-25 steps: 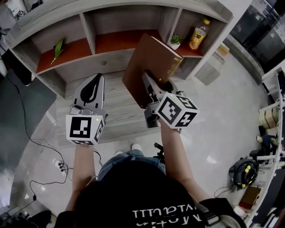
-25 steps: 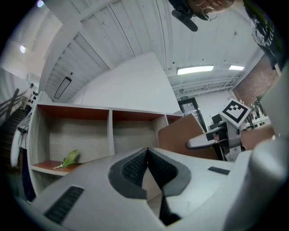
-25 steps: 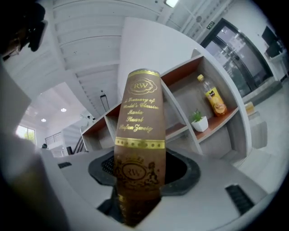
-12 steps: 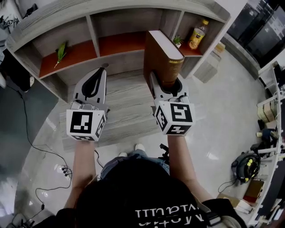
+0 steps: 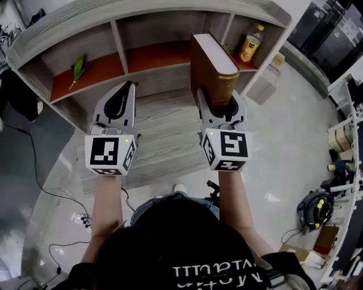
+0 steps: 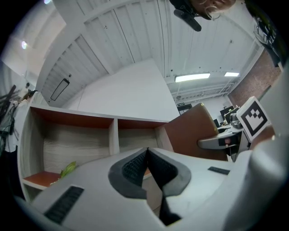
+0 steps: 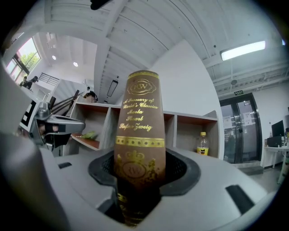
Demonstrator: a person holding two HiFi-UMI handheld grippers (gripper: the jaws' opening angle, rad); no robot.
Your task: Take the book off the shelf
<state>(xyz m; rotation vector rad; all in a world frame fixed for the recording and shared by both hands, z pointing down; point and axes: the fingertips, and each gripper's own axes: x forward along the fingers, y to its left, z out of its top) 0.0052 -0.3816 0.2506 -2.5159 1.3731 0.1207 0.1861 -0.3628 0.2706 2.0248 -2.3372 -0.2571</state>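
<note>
The right gripper (image 5: 219,105) pinches the lower spine of a thick brown hardback book with gold lettering (image 5: 211,68) and holds it upright at the upper centre-right of the head view, in front of the grey wood-grain shelf with red-orange boards (image 5: 153,16). At centre-left, the left gripper (image 5: 128,88) has its jaws pressed together with nothing between them. A yellow bottle (image 5: 252,43) stands in the shelf's upper-right compartment, and a green leafy sprig (image 5: 77,67) lies in its upper-left compartment.
</note>
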